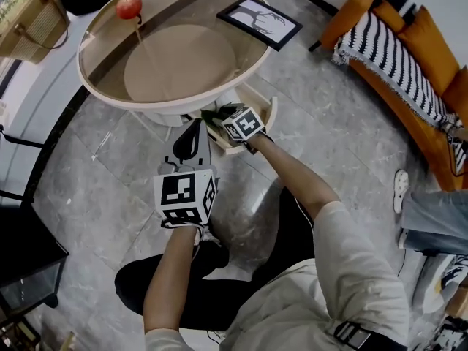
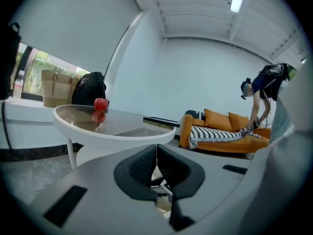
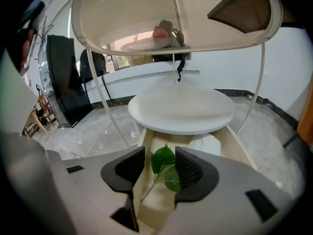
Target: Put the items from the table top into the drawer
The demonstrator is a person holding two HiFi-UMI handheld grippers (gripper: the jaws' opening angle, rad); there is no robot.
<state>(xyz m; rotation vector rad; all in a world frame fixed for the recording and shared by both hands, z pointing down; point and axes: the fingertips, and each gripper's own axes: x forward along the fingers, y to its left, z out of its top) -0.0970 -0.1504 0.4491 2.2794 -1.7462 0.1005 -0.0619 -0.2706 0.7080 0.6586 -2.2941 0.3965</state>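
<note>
Green leafy plastic-looking sprig (image 3: 164, 161) is lying in the pale wooden drawer (image 3: 238, 148) under the round glass-topped surface (image 1: 175, 108). It sits right between the jaws of the right hand-held gripper (image 3: 160, 166), which are spread apart and not pinching it.

My worry: the leaves are so close to the pads that pulling back at an angle could snag one and drag the sprig out again. The stem also looks like it runs toward the drawer's near edge, so it might get pinched when the drawer shuts.

The shiny red apple (image 1: 129, 6) and the flat black-framed picture (image 1: 259, 22) are on the glass, not yet put away. I'd guess the apple rolls if nudged, and the frame lying flat gives little to grab.

Pose-wise, the right forearm reaches forward with its tool tipped down into the drawer. The left hand-held gripper (image 2: 156, 168) sits closer to the body, aimed roughly level at the surface, jaws pressed together on nothing.
</note>
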